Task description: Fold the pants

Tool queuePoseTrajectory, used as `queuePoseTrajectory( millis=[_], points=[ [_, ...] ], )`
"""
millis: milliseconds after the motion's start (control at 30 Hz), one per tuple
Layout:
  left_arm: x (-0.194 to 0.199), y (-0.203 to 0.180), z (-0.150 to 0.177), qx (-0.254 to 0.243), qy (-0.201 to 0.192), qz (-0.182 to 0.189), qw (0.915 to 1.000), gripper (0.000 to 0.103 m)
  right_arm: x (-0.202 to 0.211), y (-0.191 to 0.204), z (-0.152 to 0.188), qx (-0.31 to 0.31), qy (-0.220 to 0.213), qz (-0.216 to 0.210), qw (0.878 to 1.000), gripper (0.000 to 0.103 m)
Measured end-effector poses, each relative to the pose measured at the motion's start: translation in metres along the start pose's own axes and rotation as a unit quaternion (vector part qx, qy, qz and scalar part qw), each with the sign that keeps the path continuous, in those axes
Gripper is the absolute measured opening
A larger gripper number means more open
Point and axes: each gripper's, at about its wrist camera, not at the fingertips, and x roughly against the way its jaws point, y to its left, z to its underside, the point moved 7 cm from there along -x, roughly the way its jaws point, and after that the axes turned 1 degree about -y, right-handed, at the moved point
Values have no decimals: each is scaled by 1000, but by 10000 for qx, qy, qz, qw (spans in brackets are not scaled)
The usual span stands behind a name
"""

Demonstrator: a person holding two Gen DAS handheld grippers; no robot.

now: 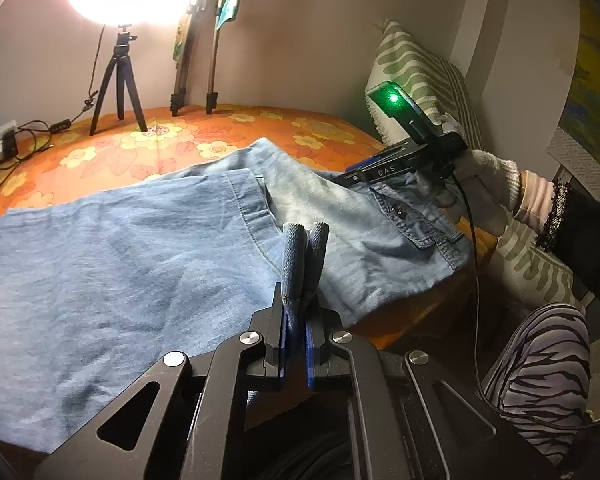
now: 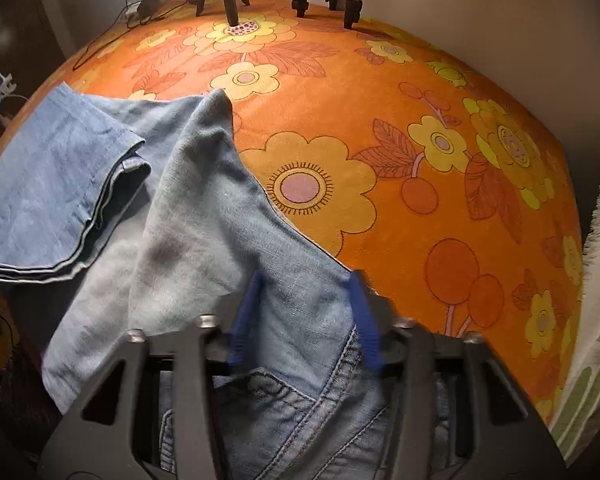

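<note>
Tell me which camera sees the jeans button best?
The left wrist view: the button shows clearly on the jeans by the waistband. The right wrist view shows only denim, seams and folded leg hems, no button.

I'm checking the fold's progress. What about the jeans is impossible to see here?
- Left wrist view: the jeans run off the left edge and under the left claw.
- Right wrist view: the waistband under the right claw is hidden by its frame; blue fingers are motion-blurred.
</note>
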Motion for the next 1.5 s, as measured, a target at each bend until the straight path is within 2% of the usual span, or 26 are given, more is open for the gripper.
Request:
queuePoseTrajectory(
  millis=[33, 67, 133, 167, 233, 300, 333, 400, 433, 500, 567, 733, 867, 933, 967, 1000, 1033, 1133, 1167, 1200, 1267, 1333, 1367, 1400, 1433, 1500],
  points=[
    [-1, 0, 0, 0, 6, -1, 10000, 5, 1, 2, 1, 51, 35, 16, 10000, 20],
    [-1, 0, 0, 7, 11, -2, 10000, 5, 1, 1, 2, 163, 67, 215, 9996, 15],
    [-2, 1, 0, 26, 24, 20, 10000, 5, 1, -6, 1, -20, 98, 561, 9984, 15],
    [-1, 1, 0, 20, 19, 22, 10000, 5, 4, -7, 0, -97, 63, 538, 9985, 16],
    [0, 0, 0, 19, -9, 40, 10000, 5, 19, -5, 0, -134, -168, 430, 9988, 29],
    [2, 1, -1, 12, -32, 43, 10000, 5, 40, -13, 5, -458, -475, 171, 9977, 55],
    [4, 2, -1, 21, -47, 48, 10000, 5, 55, -26, 10, -804, -775, 26, 9937, 57],
    [5, 4, -2, 29, -63, 42, 10000, 5, 71, -58, 23, -1489, -1056, -60, 9832, 58],
    [5, 5, -2, 38, -65, 44, 10000, 5, 76, -83, 35, -1931, -1136, 56, 9746, 58],
    [5, 5, -2, 37, -68, 49, 10000, 5, 77, -113, 54, -2445, -1143, 264, 9625, 58],
    [4, 5, -2, 36, -55, 48, 10000, 5, 74, -134, 70, -2803, -1115, 216, 9532, 59],
    [2, 4, -2, 33, -24, 17, 10000, 5, 52, -137, 81, -3008, -950, -219, 9487, 64],
    [4, 4, -3, -3, -25, -28, 10000, 5, 40, -128, 84, -2991, -882, -287, 9497, 64],
    [5, 4, -4, -5, -30, -44, 10000, 5, 38, -121, 82, -3066, -931, -536, 9458, 52],
    [5, 4, -4, -2, -29, -45, 10000, 5, 36, -118, 84, -3071, -932, -574, 9454, 30],
    [4, 5, -3, -1, -29, -47, 10000, 5, 34, -112, 83, -3084, -895, -709, 9444, 19],
    [4, 5, -3, -3, -27, -52, 10000, 5, 37, -106, 83, -3081, -903, -656, 9448, 17],
    [2, 5, -2, -3, -14, -54, 10000, 5, 62, -95, 76, -2793, -1151, -74, 9533, 13],
    [2, 5, -1, -7, -10, -47, 10000, 5, 71, -100, 76, -2781, -1204, 284, 9526, 12],
    [2, 5, 0, -16, -3, -40, 10000, 5, 73, -111, 78, -2833, -1178, 592, 9499, 11],
    [2, 4, 0, -34, 3, -36, 10000, 5, 63, -126, 81, -3095, -978, 681, 9434, 11],
    [3, 5, 0, -22, -22, -30, 10000, 5, 48, -121, 76, -2868, -643, 854, 9520, 12],
    [4, 5, -1, -11, -39, -27, 10000, 5, 45, -118, 74, -2756, -572, 912, 9552, 14],
    [6, 6, -2, 3, -66, -24, 10000, 5, 46, -115, 72, -2690, -512, 1022, 9563, 21],
    [6, 6, -2, 10, -84, -23, 10000, 5, 51, -113, 69, -2697, -544, 1049, 9557, 24],
    [8, 7, -1, 20, -110, 3, 9999, 5, 71, -113, 64, -2680, -748, 1301, 9517, 39]
  ],
)
